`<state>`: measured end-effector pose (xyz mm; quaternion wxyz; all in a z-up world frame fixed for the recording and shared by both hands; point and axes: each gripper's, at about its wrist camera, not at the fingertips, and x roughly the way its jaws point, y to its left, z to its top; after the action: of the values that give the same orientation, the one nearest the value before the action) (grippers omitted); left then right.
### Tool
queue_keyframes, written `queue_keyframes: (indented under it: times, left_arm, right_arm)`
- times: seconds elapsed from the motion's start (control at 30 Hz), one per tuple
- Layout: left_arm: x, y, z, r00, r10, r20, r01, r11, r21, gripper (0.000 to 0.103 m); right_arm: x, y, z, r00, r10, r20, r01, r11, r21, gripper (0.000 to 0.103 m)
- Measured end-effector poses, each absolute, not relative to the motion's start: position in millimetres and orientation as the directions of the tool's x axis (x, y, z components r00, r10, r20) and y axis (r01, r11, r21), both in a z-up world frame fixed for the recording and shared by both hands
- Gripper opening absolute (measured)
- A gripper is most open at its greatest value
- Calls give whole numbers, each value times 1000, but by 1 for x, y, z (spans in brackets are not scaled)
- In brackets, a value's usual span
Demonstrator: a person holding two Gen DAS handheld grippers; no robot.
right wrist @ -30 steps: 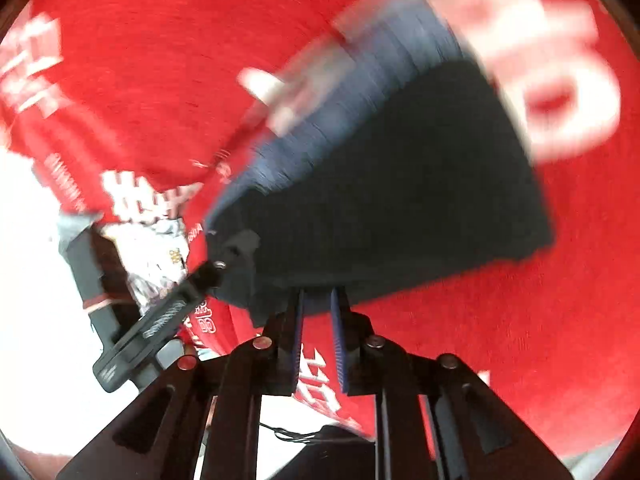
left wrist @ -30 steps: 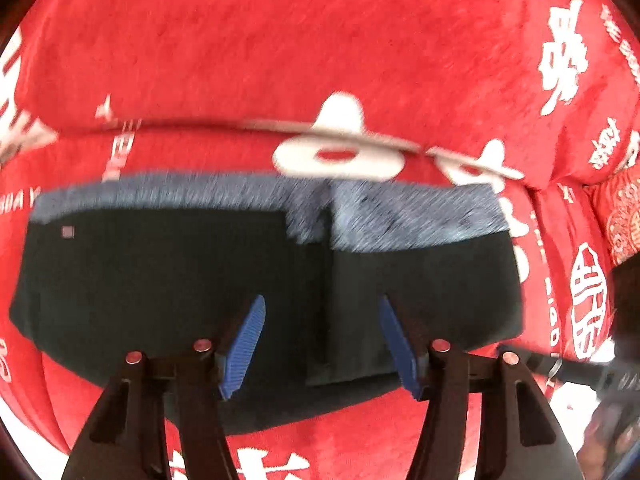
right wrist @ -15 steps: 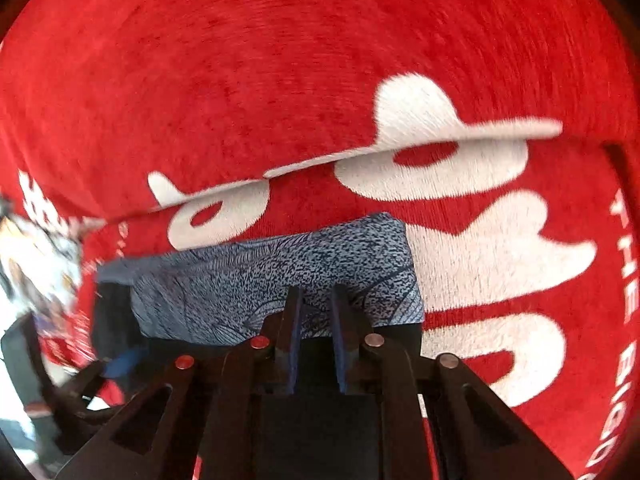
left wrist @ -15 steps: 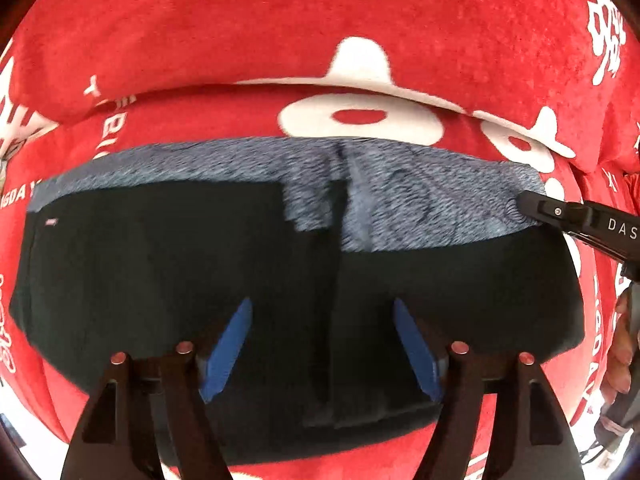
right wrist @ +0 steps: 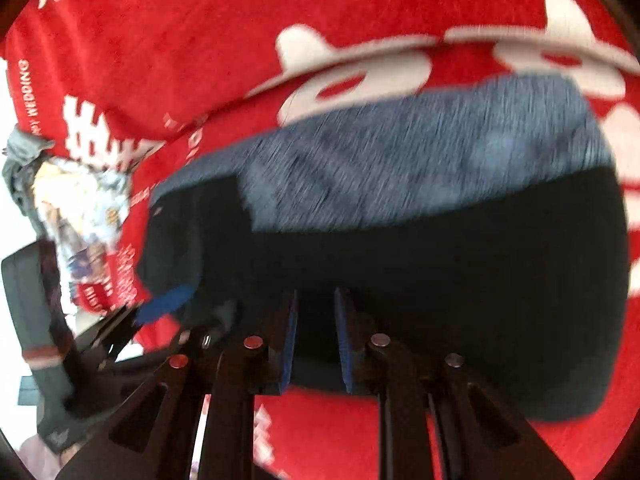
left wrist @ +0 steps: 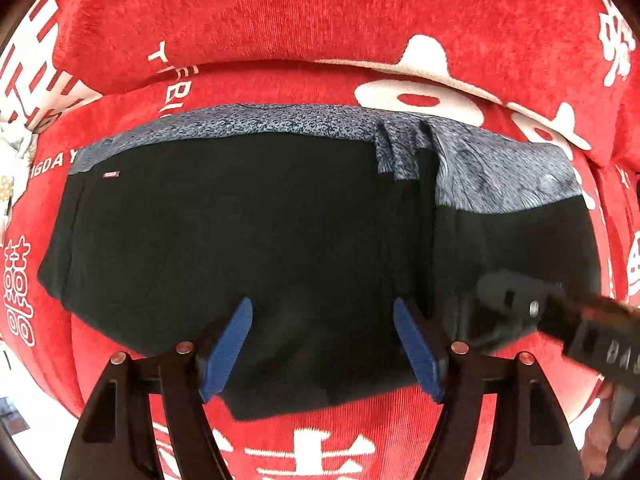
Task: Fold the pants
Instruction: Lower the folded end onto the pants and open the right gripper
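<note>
Black pants (left wrist: pixel 248 240) with a speckled grey-blue waistband (left wrist: pixel 280 122) lie flat and folded on a red blanket (left wrist: pixel 280 20) with white lettering. My left gripper (left wrist: pixel 322 306) points straight down over the pants' near edge, open wide, its blue pads (left wrist: pixel 232 344) clear of the cloth. The right gripper's black tip (left wrist: pixel 516 300) reaches in over the pants' right part. In the blurred right wrist view, my right gripper (right wrist: pixel 316 300) hovers over the pants (right wrist: pixel 440 280), its jaws opening from a narrow gap with nothing pinched between them. The left gripper's blue pad (right wrist: pixel 168 300) shows at the left.
The blanket's raised fold (left wrist: pixel 440 68) runs behind the waistband. A crumpled patterned bundle (right wrist: pixel 80 208) and a dark upright object (right wrist: pixel 28 300) sit at the blanket's left edge, with pale floor beyond. A person's hand (left wrist: pixel 600 444) shows at the lower right.
My left gripper opened wider and sank closer to the pants. My right gripper swung from the waistband end to over the black part of the pants, its gap slightly wider.
</note>
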<state>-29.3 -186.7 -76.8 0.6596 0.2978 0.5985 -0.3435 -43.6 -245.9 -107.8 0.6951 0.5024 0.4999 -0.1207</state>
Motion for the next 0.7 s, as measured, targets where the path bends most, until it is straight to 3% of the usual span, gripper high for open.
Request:
queue_keyframes:
  times: [0.1,0.23,0.33,0.57,0.63,0.7]
  left_arm:
    - [-32,-181,-70,35,-91,-995,814,580,-24,75]
    - [-30,-171,-64,8,-86,-996,808,587,-44,75]
    - [-29,-161,-64,3,-76,-997,793,607,-44,89]
    - [-22,-144,-64,19,-66,-998,777,628,-27,89]
    - [-17,-139,-62,23,-61,-998,770,637,-22,89]
    - [-12,-134,-61,29,-55,-998,763,646,-13,89]
  right_arm:
    - [-47,-229,-100,454,355,-817,663,478,576,23]
    - [-61,-224,-86,447,343,-826,676,476,563,42]
    - [-62,-222,-73,442,274,-854,687,509,519,42]
    - [-20,-228,-83,420,239,-875,667,573,476,42]
    - [-5,-220,-101,333,263,-905,672,607,424,33]
    - [-1,-212,-101,315,229,-921,654,651,386,32]
